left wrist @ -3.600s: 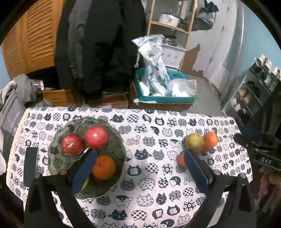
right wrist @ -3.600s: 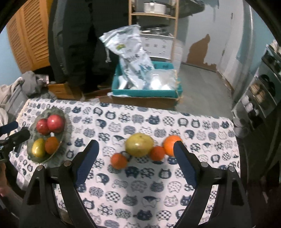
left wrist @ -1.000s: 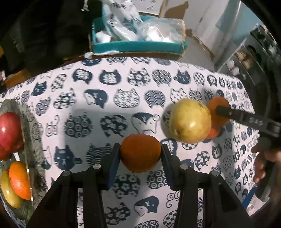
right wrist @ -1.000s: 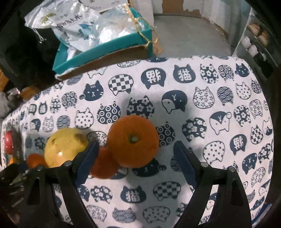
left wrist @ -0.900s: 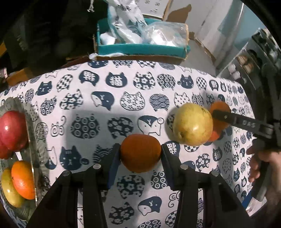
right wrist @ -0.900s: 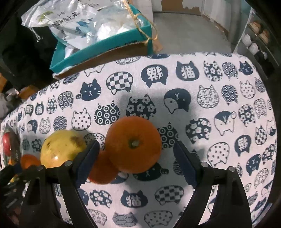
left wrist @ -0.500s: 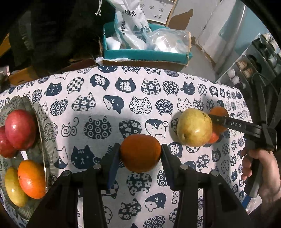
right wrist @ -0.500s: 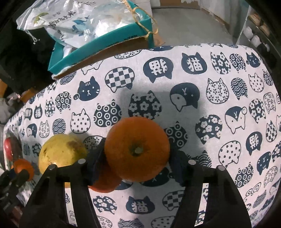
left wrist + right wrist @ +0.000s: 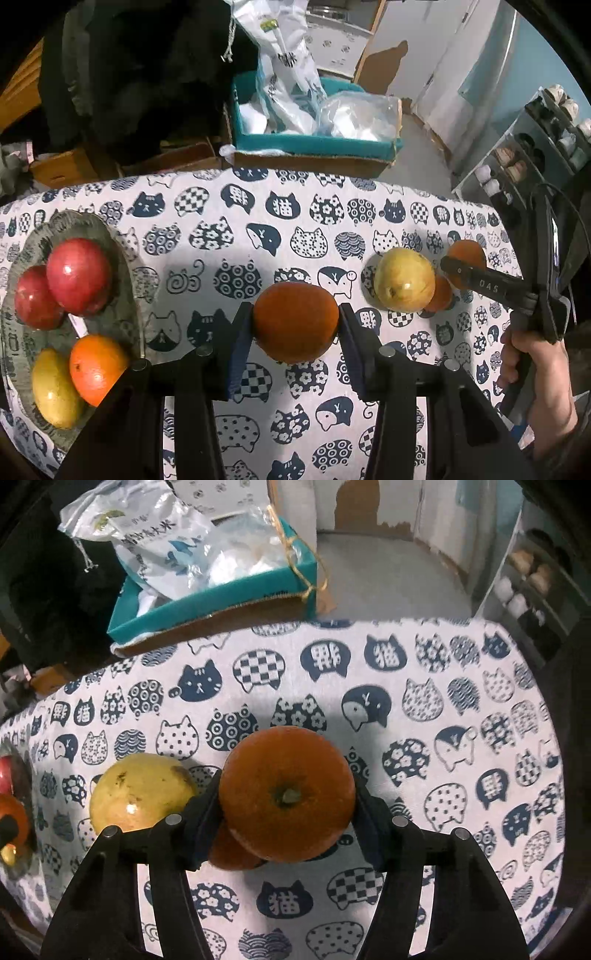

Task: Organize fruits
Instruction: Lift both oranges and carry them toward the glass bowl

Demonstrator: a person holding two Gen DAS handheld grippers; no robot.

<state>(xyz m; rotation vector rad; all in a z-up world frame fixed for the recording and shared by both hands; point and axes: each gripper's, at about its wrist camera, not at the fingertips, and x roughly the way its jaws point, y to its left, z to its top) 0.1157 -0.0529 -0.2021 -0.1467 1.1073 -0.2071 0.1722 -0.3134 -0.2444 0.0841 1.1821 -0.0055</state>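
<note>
1. Since a second ago, your left gripper is carrying its dull orange mandarin higher over the cat-print tablecloth, and more of the grey glass fruit plate is showing at the left edge.
2. You are keeping those left pads pressed tight on both sides of that mandarin.
3. Your right gripper is closing its jaws around the big round orange with the green stem scar; both pads are already touching its flanks.
4. That big orange is sitting against a smaller orange fruit tucked under its near-left side.
5. Just left of the pair, a yellow-green pear-like fruit is resting on the cloth, close beside your right gripper's left finger.
6. On the plate, two red apples, a bright orange and a yellow fruit are lying together.
7. In the left view, your right hand is gripping the tool's handle at the table's right side.
8. Beyond the table's far edge, a teal cardboard box stuffed with plastic bags is sitting on the floor.
</note>
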